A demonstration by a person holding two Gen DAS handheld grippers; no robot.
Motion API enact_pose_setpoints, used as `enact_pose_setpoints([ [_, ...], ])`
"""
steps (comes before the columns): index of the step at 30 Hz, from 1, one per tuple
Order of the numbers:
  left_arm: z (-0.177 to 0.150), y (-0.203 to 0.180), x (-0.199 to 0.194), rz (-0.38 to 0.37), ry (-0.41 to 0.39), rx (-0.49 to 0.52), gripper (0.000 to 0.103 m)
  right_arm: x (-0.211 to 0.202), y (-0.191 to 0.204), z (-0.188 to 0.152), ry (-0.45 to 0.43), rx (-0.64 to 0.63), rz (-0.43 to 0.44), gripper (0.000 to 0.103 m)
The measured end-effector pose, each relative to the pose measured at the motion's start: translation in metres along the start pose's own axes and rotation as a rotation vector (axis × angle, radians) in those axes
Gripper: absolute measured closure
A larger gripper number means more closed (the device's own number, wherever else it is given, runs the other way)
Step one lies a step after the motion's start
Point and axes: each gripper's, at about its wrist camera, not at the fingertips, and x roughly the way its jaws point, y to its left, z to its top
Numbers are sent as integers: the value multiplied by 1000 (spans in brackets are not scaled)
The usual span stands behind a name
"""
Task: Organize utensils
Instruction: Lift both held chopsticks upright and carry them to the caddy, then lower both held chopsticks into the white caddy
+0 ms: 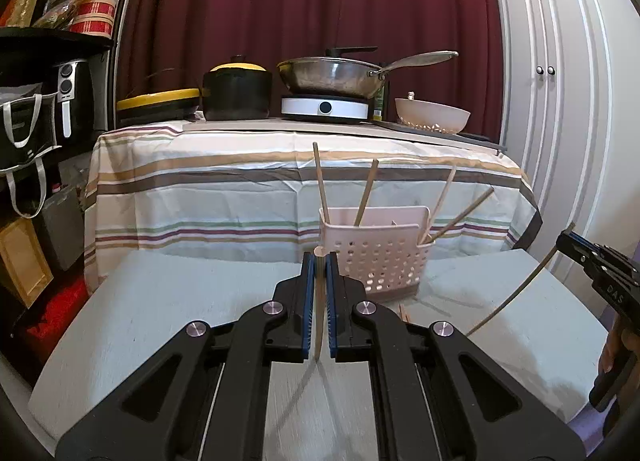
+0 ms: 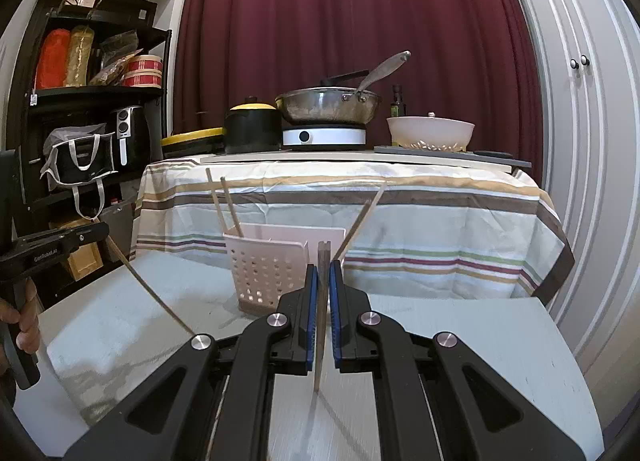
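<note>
We hold our left tongs clamped on one thin wooden chopstick and our right tongs clamped on another thin wooden chopstick, both above the pale grey tabletop, near the white perforated plastic basket holding four more chopsticks.

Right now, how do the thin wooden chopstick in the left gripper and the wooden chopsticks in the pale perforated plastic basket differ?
The chopstick in the left gripper is clamped between blue pads, clear of the grey table; the chopsticks in the basket lean loose. It is single; they are four. All are thin, light wood. The basket stands upright.
</note>
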Motion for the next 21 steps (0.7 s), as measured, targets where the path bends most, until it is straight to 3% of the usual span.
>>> enact_pose_setpoints([
  [12,20,3,17,-21,2,8,97,18,-4,19,-3,12,16,96],
  [21,61,-4,11,-38,-90,41,97,22,-4,54,-81,14,53,96],
])
